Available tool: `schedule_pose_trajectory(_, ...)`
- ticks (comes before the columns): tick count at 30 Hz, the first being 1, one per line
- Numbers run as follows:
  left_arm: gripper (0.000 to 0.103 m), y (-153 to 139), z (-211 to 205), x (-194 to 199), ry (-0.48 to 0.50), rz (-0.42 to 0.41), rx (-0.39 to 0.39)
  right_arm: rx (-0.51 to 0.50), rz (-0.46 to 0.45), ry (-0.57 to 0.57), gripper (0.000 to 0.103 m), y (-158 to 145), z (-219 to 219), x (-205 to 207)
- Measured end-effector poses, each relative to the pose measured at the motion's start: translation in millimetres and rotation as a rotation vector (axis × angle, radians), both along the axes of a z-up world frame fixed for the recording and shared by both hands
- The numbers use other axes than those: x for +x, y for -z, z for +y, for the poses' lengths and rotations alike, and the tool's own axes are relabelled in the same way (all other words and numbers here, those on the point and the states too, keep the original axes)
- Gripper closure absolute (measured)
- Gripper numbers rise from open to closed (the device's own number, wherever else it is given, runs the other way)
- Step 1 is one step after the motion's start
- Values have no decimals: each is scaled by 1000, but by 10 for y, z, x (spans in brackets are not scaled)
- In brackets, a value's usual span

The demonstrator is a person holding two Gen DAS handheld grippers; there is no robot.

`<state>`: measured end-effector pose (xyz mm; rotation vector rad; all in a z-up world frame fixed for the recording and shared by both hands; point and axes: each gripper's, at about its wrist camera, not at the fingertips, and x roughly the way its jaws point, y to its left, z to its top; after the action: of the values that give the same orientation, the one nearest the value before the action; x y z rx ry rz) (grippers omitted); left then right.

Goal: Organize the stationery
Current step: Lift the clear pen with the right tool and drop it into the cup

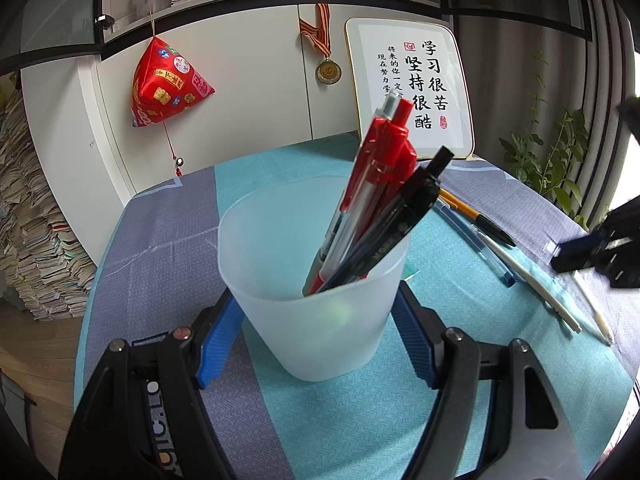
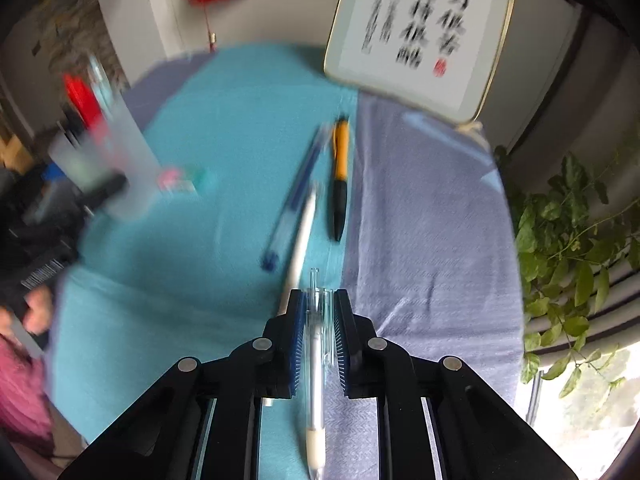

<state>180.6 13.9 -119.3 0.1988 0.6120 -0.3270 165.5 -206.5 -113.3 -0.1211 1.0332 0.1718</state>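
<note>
My left gripper [image 1: 316,300] is shut on a frosted plastic cup [image 1: 280,240], its blue pads pressing both sides. In the cup stand red pens [image 1: 384,148] and a black pen [image 1: 408,208]. To the right an orange-and-black pen [image 1: 476,216], a blue pen [image 1: 476,244] and a white pen [image 1: 536,280] lie on the striped cloth. My right gripper [image 2: 318,294] points down at the cloth, shut on a clear pen [image 2: 315,360] with a white grip that lies lengthwise between the pads. Just ahead of it are the white pen [image 2: 300,240], blue pen [image 2: 296,200] and orange pen [image 2: 340,168].
A framed calligraphy board [image 1: 412,84] leans at the table's back. A leafy plant [image 2: 568,232] stands off the right edge. A small packet [image 2: 180,178] lies beside the blurred cup [image 2: 120,152]. A hand and pink sleeve [image 2: 24,380] show at the left.
</note>
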Motion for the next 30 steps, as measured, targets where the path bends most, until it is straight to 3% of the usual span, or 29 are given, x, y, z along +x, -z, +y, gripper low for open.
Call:
schedule_pose_trajectory(10,31,0,3,-2,0,0,-1,107,-192,-47,88,-804,187,-260)
schedule_pose_trajectory(21,31,1,1,-2,0,0,0,265,-440,-220,88,-1849,764,-308)
schedule_pose_trajectory(25,31,2,0,-2,0,1,-1,305,-451,-258,88,-1903,1017,-56)
schedule_pose_trajectory(30,31,4,4,1,1,3,-2,297,-414,-282,88,-1686,1274,302)
